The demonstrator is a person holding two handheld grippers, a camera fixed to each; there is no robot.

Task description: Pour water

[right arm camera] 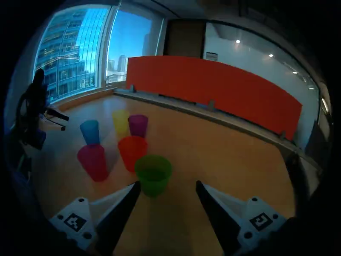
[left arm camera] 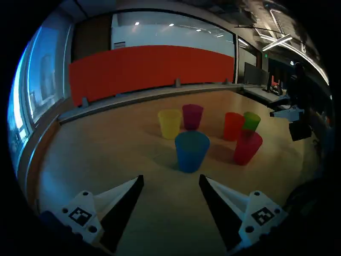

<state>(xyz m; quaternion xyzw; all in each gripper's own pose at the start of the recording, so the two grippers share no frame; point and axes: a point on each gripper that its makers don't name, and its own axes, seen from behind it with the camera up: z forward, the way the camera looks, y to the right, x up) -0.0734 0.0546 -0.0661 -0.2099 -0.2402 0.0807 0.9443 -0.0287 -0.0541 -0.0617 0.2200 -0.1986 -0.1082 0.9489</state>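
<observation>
Several plastic cups stand on a wooden table (left arm camera: 128, 145). In the left gripper view the blue cup (left arm camera: 191, 151) is nearest, just ahead of my open left gripper (left arm camera: 170, 181); behind it are the yellow cup (left arm camera: 169, 123), purple cup (left arm camera: 192, 116), orange cup (left arm camera: 233, 126), green cup (left arm camera: 251, 121) and pink cup (left arm camera: 247, 146). In the right gripper view the green cup (right arm camera: 153, 174) stands just ahead of my open right gripper (right arm camera: 167, 186), toward its left finger. Beyond it are the orange cup (right arm camera: 132, 152), pink cup (right arm camera: 93, 161), blue cup (right arm camera: 90, 131), yellow cup (right arm camera: 120, 121) and purple cup (right arm camera: 138, 125).
A long red partition (left arm camera: 149, 70) runs along the table's far edge. Windows (right arm camera: 72, 68) lie to one side. The other gripper (left arm camera: 294, 121) shows at the right of the left gripper view. Bare tabletop (right arm camera: 221, 149) spreads right of the cups.
</observation>
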